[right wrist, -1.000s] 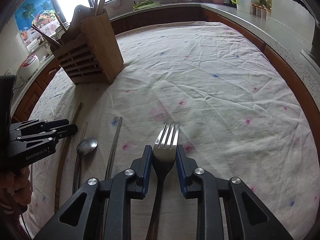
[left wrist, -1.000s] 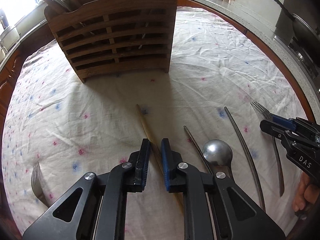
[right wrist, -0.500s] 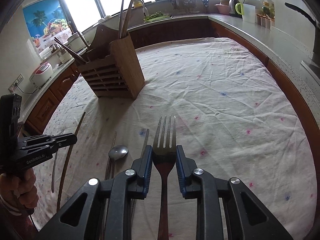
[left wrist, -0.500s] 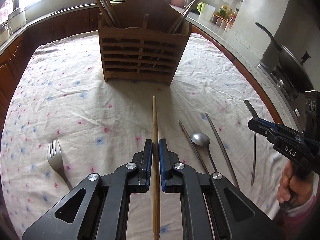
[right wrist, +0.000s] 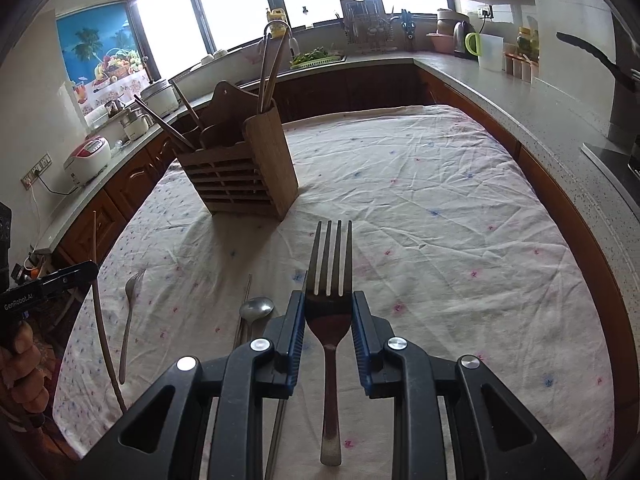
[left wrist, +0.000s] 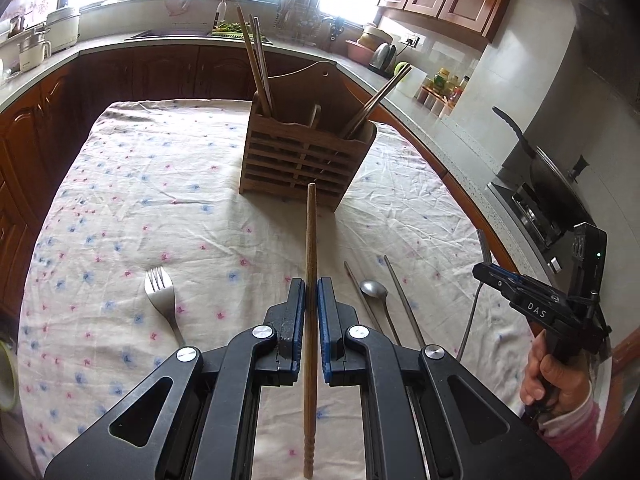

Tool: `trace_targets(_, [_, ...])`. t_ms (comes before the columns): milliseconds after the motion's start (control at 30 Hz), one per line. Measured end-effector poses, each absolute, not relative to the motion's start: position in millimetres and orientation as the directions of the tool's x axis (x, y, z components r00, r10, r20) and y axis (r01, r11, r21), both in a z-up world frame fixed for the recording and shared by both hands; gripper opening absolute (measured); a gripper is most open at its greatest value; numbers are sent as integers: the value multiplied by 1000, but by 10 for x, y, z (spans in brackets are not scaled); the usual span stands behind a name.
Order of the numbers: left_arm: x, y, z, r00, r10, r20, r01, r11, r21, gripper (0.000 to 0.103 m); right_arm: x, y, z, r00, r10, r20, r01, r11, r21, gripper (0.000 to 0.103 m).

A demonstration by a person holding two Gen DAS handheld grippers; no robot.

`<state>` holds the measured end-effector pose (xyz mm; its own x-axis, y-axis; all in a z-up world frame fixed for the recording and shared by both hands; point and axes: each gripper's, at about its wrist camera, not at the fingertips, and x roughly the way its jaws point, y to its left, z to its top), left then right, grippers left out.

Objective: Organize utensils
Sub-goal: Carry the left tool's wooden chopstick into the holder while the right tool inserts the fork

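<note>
My left gripper (left wrist: 311, 286) is shut on a wooden chopstick (left wrist: 310, 248) and holds it above the cloth, pointing at the wooden utensil holder (left wrist: 304, 156). My right gripper (right wrist: 328, 300) is shut on a metal fork (right wrist: 330, 264), lifted, tines forward. The holder (right wrist: 244, 176) stands on the table with chopsticks in it. On the cloth lie another fork (left wrist: 160, 296), a spoon (left wrist: 374, 290) and metal chopsticks (left wrist: 404, 300). The right gripper also shows at the right of the left wrist view (left wrist: 486, 270).
The table wears a flowered cloth (right wrist: 420, 208). Kitchen counters (right wrist: 500, 92) run round it, with a wok (left wrist: 548, 172) on a stove at the right and rice cookers (right wrist: 88, 156) at the left.
Both grippers have risen with their utensils. The left lifted the wooden chopstick off the cloth and the right lifted the fork; both views now look more level at the holder.
</note>
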<state>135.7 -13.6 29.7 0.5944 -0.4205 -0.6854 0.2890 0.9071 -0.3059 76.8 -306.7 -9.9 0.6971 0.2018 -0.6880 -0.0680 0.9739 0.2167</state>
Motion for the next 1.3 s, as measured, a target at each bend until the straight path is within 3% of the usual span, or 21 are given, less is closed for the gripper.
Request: trace_targets(1300, [1199,279,896,735,-446,-511,275,885,-376,6,807,-2804,427,746,315,-587,-169,942,291,21])
